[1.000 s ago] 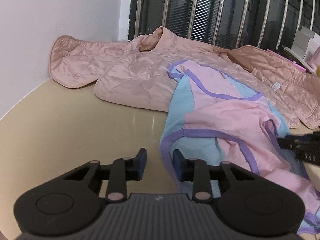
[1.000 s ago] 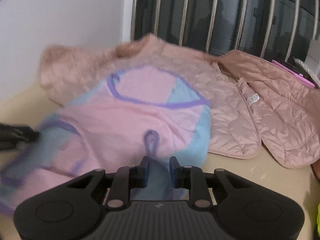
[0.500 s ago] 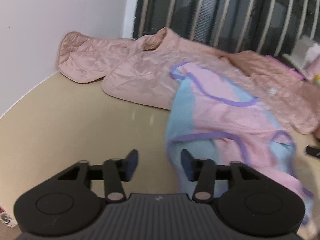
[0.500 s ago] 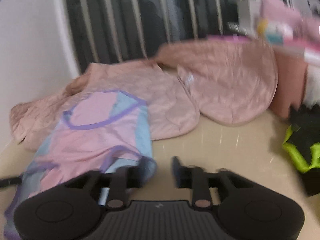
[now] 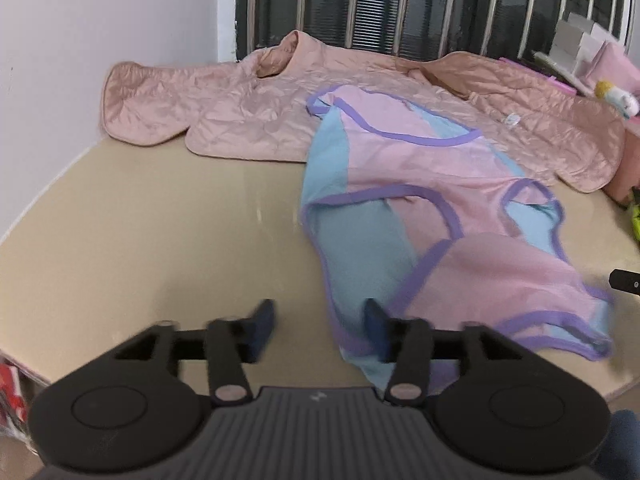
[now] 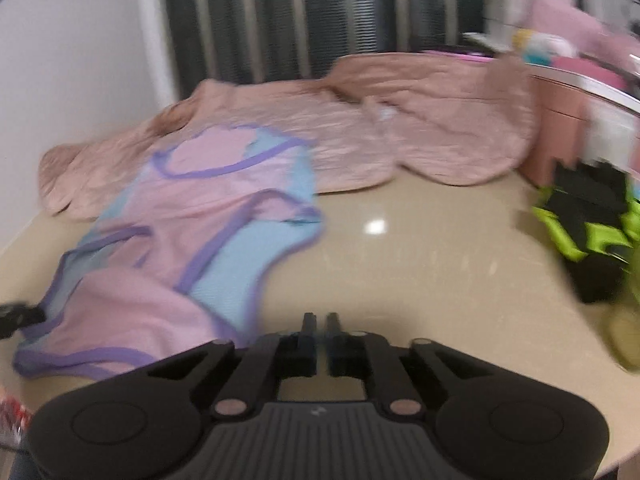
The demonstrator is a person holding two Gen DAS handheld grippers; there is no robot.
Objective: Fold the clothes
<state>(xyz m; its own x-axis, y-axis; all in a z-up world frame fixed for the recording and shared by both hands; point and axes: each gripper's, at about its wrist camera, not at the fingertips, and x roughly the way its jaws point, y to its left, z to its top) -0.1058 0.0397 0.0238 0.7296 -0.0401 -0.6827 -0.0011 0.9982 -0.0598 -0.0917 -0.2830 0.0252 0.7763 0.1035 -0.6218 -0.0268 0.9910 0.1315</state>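
Observation:
A pink and light-blue garment with purple trim (image 5: 432,184) lies spread on the beige table (image 5: 160,240), its far end resting on a quilted pink jacket (image 5: 256,112). It also shows in the right wrist view (image 6: 192,240). My left gripper (image 5: 318,328) is open and empty just above the table, its right finger by the garment's near-left hem. My right gripper (image 6: 320,336) is shut and empty over bare table, just right of the garment's near edge. Its tip shows in the left wrist view (image 5: 624,280).
The quilted jacket (image 6: 400,140) spans the back of the table in front of a barred window (image 5: 400,4). A black and neon-green item (image 6: 588,228) and a pink box (image 6: 560,140) stand at the right. A white wall (image 5: 100,40) borders the left.
Both grippers have let go of the garment and pulled back from it. The left gripper opened wider. The right gripper swung right, then shut empty. The garment now lies flatter on the table.

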